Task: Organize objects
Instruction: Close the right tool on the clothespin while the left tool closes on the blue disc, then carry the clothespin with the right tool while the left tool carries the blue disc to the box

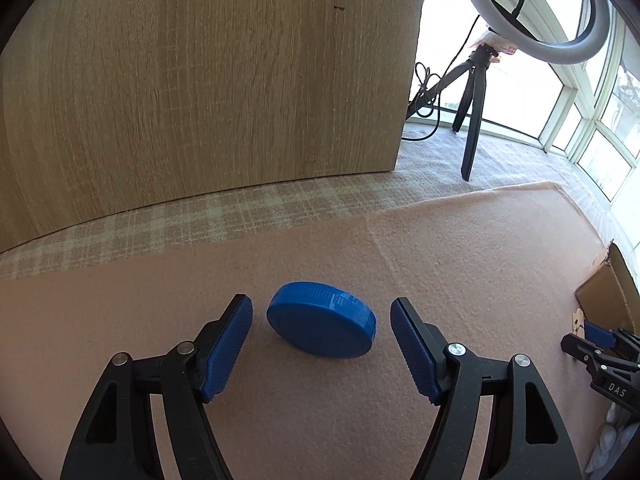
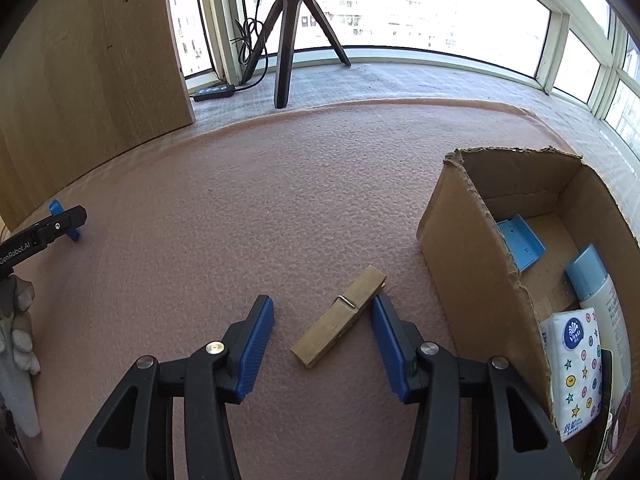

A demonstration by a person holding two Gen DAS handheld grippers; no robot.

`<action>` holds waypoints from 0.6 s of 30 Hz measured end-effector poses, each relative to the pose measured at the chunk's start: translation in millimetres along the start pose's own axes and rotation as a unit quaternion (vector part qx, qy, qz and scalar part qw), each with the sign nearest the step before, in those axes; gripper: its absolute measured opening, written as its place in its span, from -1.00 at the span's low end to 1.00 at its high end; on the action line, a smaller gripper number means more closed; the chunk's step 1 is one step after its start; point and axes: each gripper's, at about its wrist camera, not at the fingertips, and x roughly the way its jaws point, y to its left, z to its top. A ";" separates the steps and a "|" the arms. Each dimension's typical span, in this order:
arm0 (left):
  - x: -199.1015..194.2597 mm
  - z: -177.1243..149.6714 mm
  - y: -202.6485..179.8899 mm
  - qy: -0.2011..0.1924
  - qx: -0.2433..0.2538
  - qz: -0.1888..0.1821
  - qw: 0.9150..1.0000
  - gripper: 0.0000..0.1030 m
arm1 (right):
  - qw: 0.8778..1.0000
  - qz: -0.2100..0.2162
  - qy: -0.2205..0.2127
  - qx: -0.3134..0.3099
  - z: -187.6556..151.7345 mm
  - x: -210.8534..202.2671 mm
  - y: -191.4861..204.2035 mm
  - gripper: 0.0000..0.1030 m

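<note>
Low in the left wrist view, the left hand-held gripper [image 1: 321, 326] stands wide, its ribbed blue pads [image 1: 226, 350] on black arms flanking a round blue lid [image 1: 322, 322] without touching it. That lid is a flat plastic disc with a ridged rim, lying on the pebbled pink mat [image 1: 460, 248] at lower centre. A woven checked cloth [image 1: 160, 216] shows beyond the mat, and a pale wood-grain panel [image 1: 200, 80] fills the upper left. At upper right a grey ring light [image 1: 536, 36] sits on a black tripod [image 1: 474, 96] before the windows.

In the right wrist view, the right hand-held gripper [image 2: 322, 316] is partly open and grips nothing. A wooden clothespin [image 2: 340, 316] with a wire spring lies slantwise between its pads; the right-hand pad sits at the pin's edge, the left-hand one apart from it. At right, a torn-edged corrugated cardboard box [image 2: 464, 248] holds a light blue plastic bracket [image 2: 522, 246], a cream bottle [image 2: 600, 292] with a blue cap, and a tissue pack [image 2: 576, 364] printed with stars and a round blue logo too small to read.

At the left edge the other gripper's arm reads "GenRobot.AI"; in the left view, "DAS" shows at far right.
</note>
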 end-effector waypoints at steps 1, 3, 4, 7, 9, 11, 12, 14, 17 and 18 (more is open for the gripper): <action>1.1 0.0 0.1 0.001 0.000 0.001 1.000 0.27 | 1.000 0.000 0.000 0.000 0.0 0.0 -0.3 -0.13; 2.3 -0.8 -0.1 0.004 0.003 0.000 1.000 0.14 | 1.000 0.000 0.000 -0.001 0.1 0.2 -0.4 -0.15; 1.1 -1.5 -0.1 0.004 0.005 0.001 1.000 0.07 | 1.000 -0.001 -0.001 -0.001 0.3 0.3 -0.8 -0.17; 1.0 -2.1 -1.1 0.002 0.009 0.003 1.000 0.04 | 1.000 -0.001 -0.001 0.000 0.3 0.6 -2.6 -0.23; -0.9 -3.1 -0.3 0.001 0.010 0.001 1.000 0.04 | 1.000 -0.002 -0.001 0.000 0.5 0.5 -3.8 -0.29; -2.3 -3.5 -0.2 0.000 0.010 0.002 1.000 0.04 | 1.000 -0.001 0.002 0.001 0.8 0.4 -5.8 -0.36; -2.5 -3.4 -0.3 0.000 0.011 0.002 1.000 0.04 | 1.000 -0.002 0.002 0.004 1.3 0.5 -7.0 -0.44; -3.1 -3.6 -1.0 -0.001 0.013 0.004 1.000 0.04 | 1.000 -0.001 0.002 0.006 2.3 0.6 -9.9 -0.58; -4.5 -3.4 -3.2 -0.003 0.017 0.006 1.000 0.03 | 1.000 0.001 0.002 0.008 3.3 0.5 -13.5 -0.77; -5.5 -3.7 -3.8 -0.004 0.019 0.007 1.000 0.03 | 1.000 0.002 0.002 0.009 3.0 0.2 -14.3 -0.77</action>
